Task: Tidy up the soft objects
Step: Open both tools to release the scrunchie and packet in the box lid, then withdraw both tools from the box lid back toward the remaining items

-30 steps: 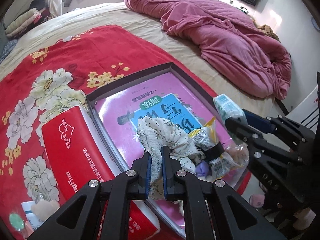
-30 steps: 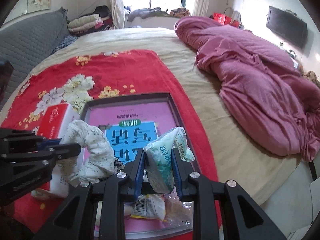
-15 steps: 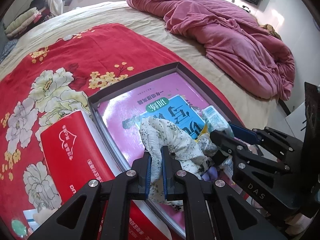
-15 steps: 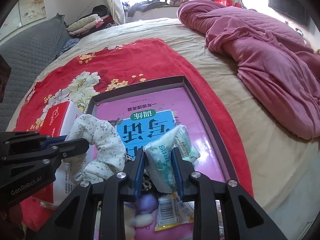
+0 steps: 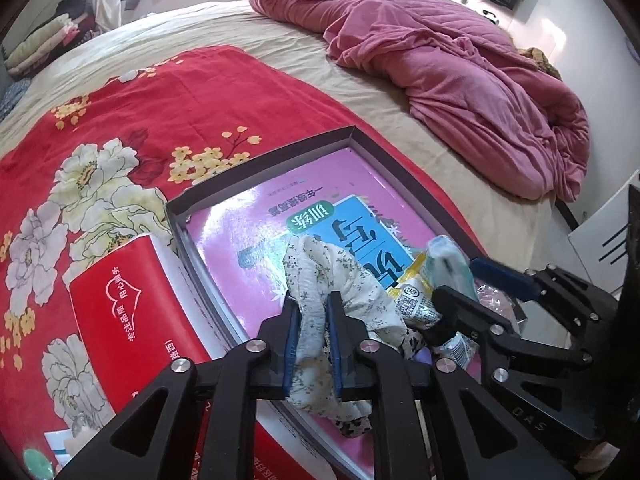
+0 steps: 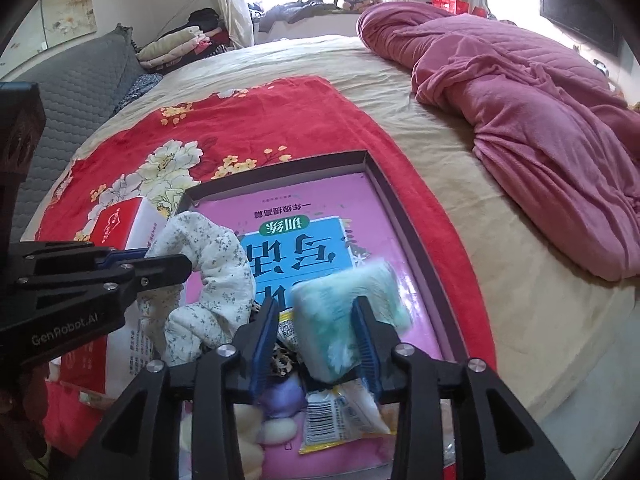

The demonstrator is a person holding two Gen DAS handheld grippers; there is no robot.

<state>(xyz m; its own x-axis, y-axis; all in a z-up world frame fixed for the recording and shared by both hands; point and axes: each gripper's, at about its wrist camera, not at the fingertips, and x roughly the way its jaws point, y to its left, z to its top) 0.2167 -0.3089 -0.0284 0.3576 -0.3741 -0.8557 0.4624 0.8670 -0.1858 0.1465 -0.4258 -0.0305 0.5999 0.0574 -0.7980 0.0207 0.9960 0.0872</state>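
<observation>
Sitting low in the middle of the left wrist view, the left gripper point(image 5: 312, 312) is opening its jaws a little, and the white flowery cloth point(image 5: 332, 280) is bunched between its blue pads, still touching them. The cloth is lying over the pink book point(image 5: 256, 232) that is filling the dark tray point(image 5: 260, 160). In the right wrist view, the right gripper point(image 6: 318, 316) is at the bottom middle and its jaws are opening too. The soft green tissue pack point(image 6: 344, 304) is between them and looking blurry; it is not clear if the pads are still pressing on it. Under it, a yellow snack packet point(image 6: 340, 416) and a small purple soft toy point(image 6: 280, 396) are lying in the near end of the tray. A red tissue box point(image 5: 132, 304) is sitting just beside the tray, at the lower left of the left wrist view, on the red flower blanket point(image 5: 120, 120). A pink quilt point(image 6: 540, 120) is lying heaped at the upper right.
</observation>
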